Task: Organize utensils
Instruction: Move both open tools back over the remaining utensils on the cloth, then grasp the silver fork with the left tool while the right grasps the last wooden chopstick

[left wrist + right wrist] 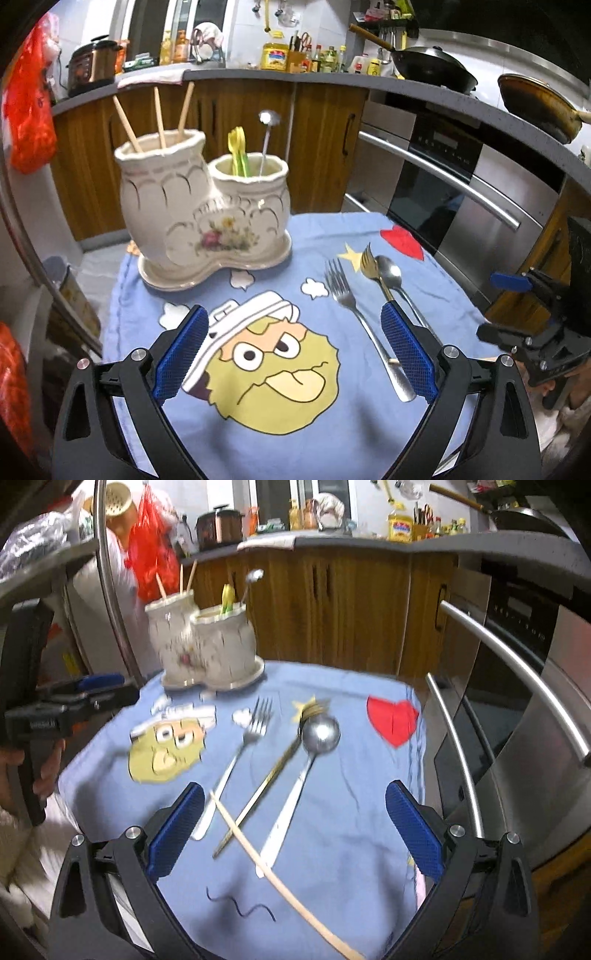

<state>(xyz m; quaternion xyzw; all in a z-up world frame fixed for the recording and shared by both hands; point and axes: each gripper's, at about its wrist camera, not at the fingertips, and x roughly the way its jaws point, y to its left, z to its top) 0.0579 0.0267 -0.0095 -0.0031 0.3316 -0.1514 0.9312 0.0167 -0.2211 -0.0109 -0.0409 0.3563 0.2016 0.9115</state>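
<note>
While both the left gripper [295, 347] and right gripper [295, 830] hang spread and empty, a steel fork [240, 753], gold fork [266, 779], steel spoon [306, 771] and pale chopstick [266, 867] lie on the blue cloth [351, 849]; the two-pot ceramic holder [199, 206] stands beyond.

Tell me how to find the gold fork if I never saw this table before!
Start at the blue cartoon cloth on the table and find the yellow star printed beside the red heart. Three utensils lie there side by side: a silver fork on the left, a silver spoon on the right. The gold fork lies between them, the only gold one and the thinnest, with a wooden chopstick crossing its handle.
</note>
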